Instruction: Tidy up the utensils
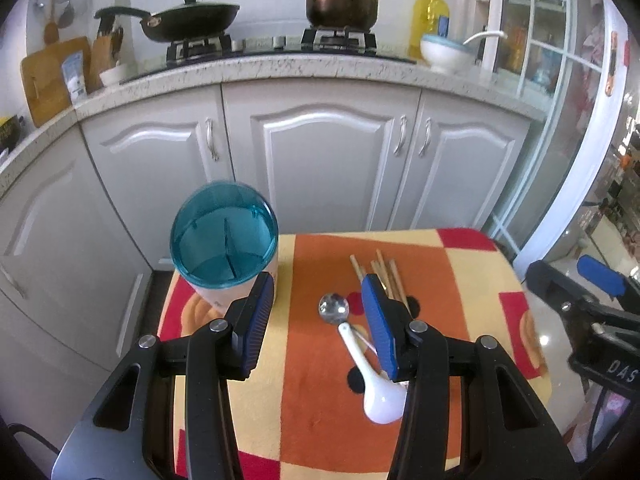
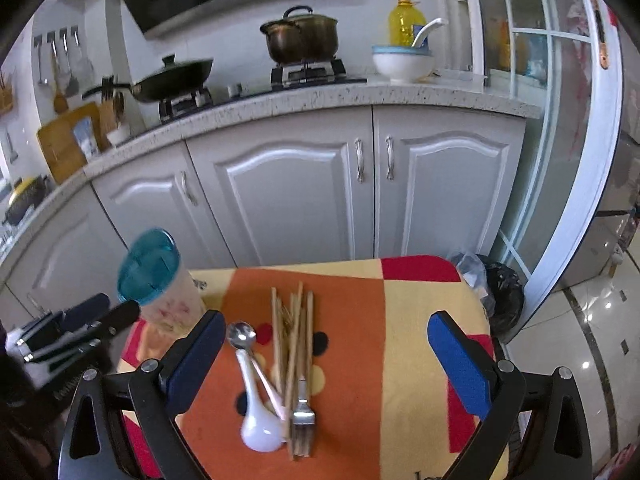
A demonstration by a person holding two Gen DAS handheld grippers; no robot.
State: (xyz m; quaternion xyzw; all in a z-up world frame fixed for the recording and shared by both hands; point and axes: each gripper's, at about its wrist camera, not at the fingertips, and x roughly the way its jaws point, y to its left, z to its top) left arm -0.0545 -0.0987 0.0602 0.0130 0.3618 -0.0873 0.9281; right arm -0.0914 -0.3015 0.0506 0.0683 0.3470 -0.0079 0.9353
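A utensil holder [image 1: 224,240] with a teal divided top stands at the table's far left corner; in the right wrist view the holder [image 2: 154,280] sits at left. Utensils lie in a heap mid-table: a white ceramic spoon [image 2: 258,424], a metal spoon [image 2: 240,336], several wooden chopsticks [image 2: 294,344] and a metal fork [image 2: 304,416]. The left wrist view shows the white spoon [image 1: 378,388], metal spoon [image 1: 333,306] and chopsticks [image 1: 380,270]. My left gripper [image 1: 320,308] is open, hovering beside the holder above the spoons. My right gripper [image 2: 326,344] is open wide over the heap.
The small table wears an orange, cream and red checked cloth [image 2: 420,320]. White kitchen cabinets [image 2: 288,192] stand behind it, with a wok and a pot on the stove. A black rubbish bag [image 2: 500,296] sits on the floor at right.
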